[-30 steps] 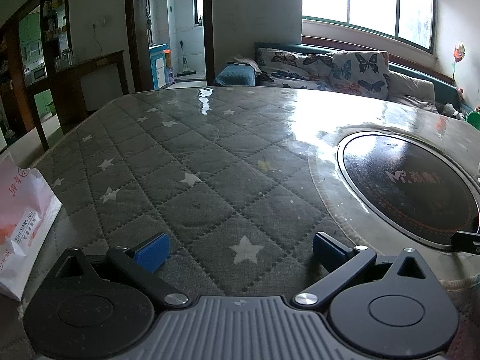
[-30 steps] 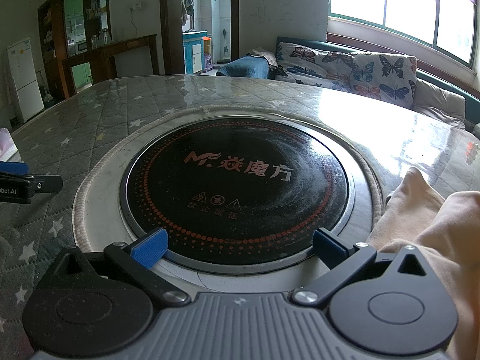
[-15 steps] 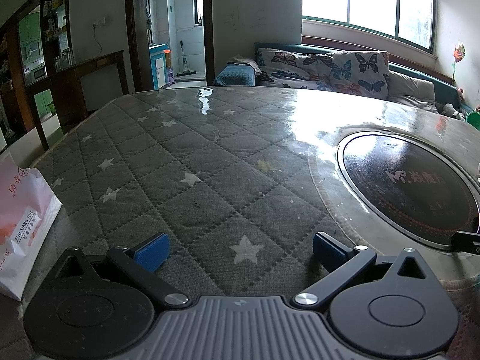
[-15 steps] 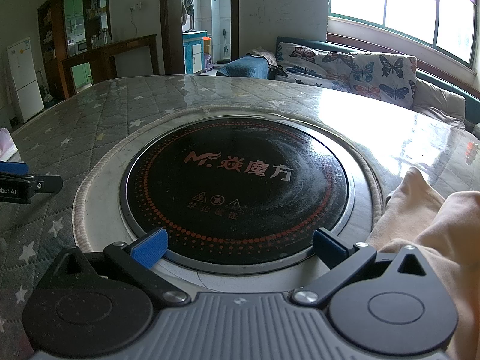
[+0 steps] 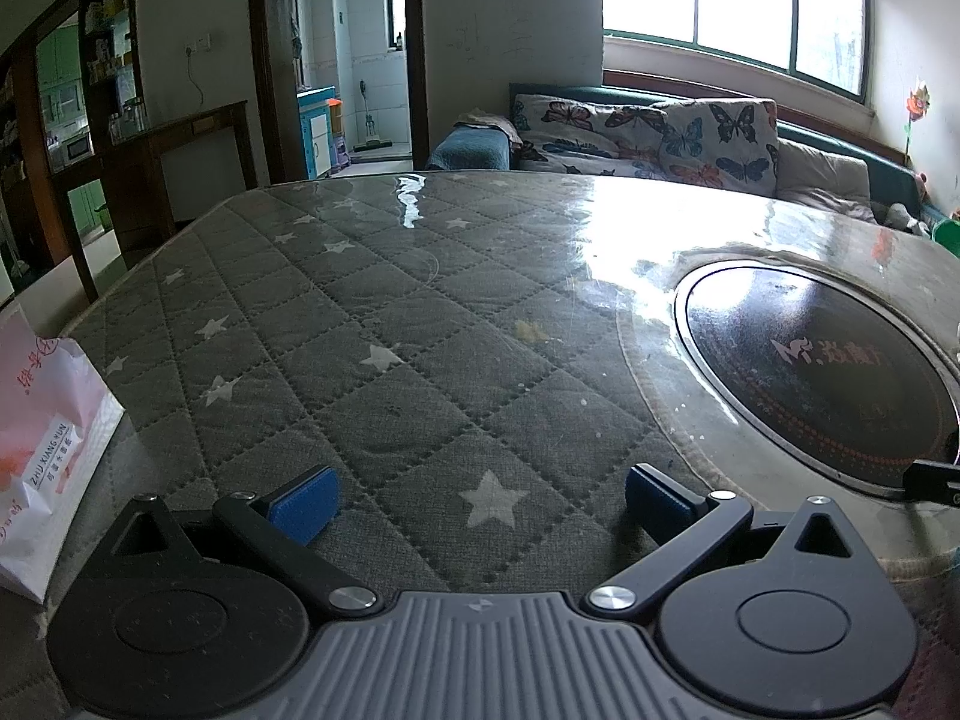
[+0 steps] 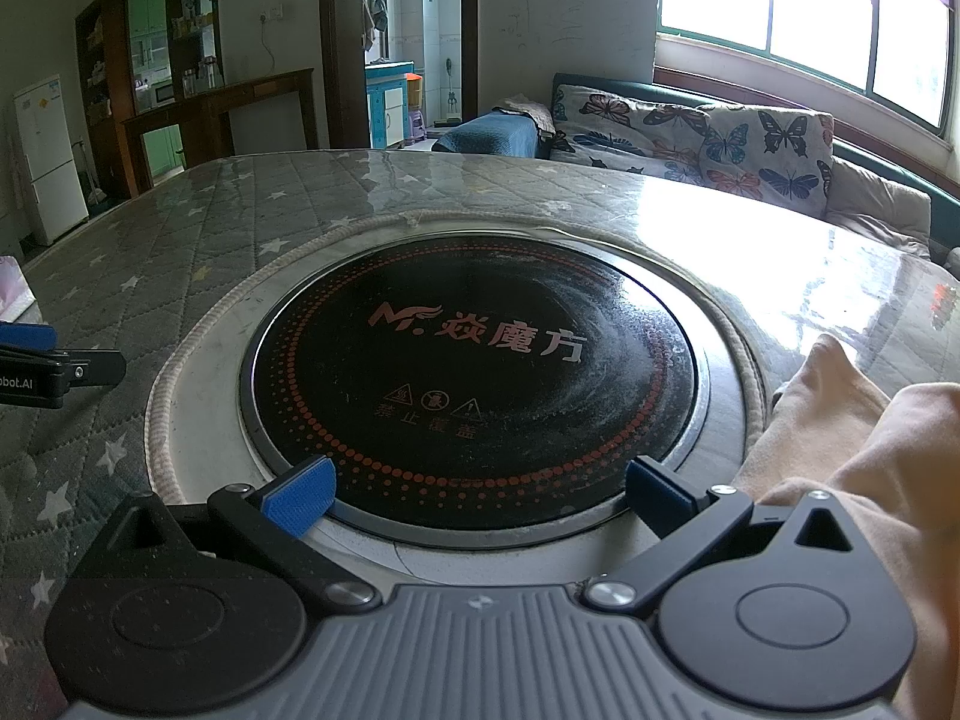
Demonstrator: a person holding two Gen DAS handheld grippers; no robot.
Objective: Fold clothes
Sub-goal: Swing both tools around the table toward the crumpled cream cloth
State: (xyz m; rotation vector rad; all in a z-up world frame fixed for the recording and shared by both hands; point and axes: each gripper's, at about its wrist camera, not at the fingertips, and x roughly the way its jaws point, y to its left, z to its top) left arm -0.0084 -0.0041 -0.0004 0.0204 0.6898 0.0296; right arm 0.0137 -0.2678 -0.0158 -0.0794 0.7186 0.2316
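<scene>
So both claws spread, empty: left claw (image 5: 480, 495) over the quilted counter (image 5: 372, 324), right claw (image 6: 480, 489) at the hob (image 6: 474, 378). Peach garment (image 6: 852, 438) bunched at counter's right edge; I'd pinch one corner, not bulk.

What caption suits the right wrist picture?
Open right claw over black round cooktop, peach garment beside it.

The left hand-held gripper (image 5: 480, 495) hangs low over the surface (image 5: 420, 324), its blue-padded fingers (image 5: 303, 497) spread wide with nothing between them. The right hand-held gripper (image 6: 477, 492) is level beside it, equally wide and empty.
</scene>
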